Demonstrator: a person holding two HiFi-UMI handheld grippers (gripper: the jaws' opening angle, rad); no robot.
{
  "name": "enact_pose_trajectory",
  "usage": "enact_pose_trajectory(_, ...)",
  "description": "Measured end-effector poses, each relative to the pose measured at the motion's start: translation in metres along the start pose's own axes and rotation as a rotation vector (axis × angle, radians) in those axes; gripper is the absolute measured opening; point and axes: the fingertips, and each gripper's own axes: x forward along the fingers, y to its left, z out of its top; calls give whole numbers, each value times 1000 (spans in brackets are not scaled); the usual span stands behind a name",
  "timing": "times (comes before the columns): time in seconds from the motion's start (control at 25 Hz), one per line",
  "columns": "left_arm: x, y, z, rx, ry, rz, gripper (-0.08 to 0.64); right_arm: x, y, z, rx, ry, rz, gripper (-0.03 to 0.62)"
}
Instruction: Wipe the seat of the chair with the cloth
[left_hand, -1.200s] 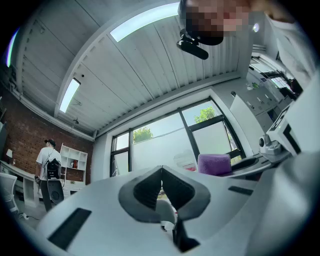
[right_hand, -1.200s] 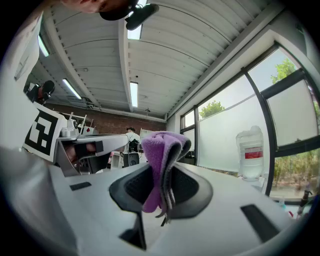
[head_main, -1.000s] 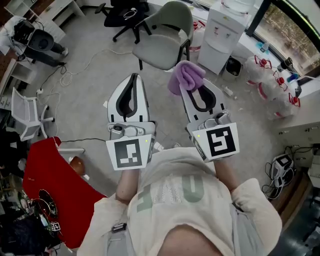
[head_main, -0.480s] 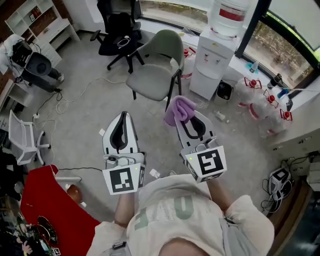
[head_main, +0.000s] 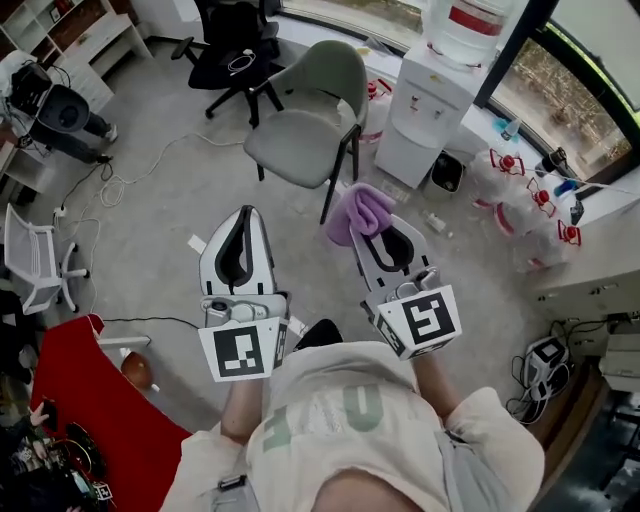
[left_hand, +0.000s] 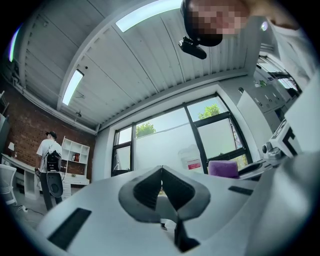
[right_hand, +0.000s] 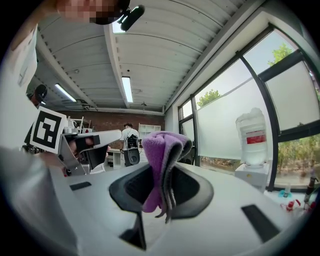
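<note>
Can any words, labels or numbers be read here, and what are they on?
Nothing reads clearly.
Shirt: large pale letters, creased, unreadable.
Water bottle: red label, print too small to read.
Marker cubes: black-and-white square patterns, no words.

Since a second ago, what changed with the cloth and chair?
Only the view shifted: the chair shows lower and fuller in the head view. The right gripper still pinches the purple cloth, the left gripper stays shut and empty, both short of the chair.
</note>
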Motion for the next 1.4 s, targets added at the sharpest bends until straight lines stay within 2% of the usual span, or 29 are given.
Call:
enact_pose_trajectory(0.16, 11, 5, -6, 6, 8, 22, 12, 15, -13, -8, 23, 15, 13, 89)
enact_pose_trajectory(0.36, 18, 51, -29, 19, 33, 74, 13, 43, -4, -19, 18, 42, 42, 89)
enact_pose_trajectory(0.56, 65, 82, -56, 20, 6, 69, 12, 92, -25, -24, -4, 2, 15, 89)
enact_pose_trajectory(0.8, 166, 141, -86, -2, -27, 24, 13, 204, -49, -24, 2, -5, -20, 89)
enact_pose_trajectory(1.16, 359, 244, -125, -44, -8, -58, 12, 417, -108, -8, 13, 27, -66, 89)
enact_pose_trajectory(1.4, 456, 307, -149, -55, 12, -103, 12, 531, -136, -3, 16, 50, -103, 89)
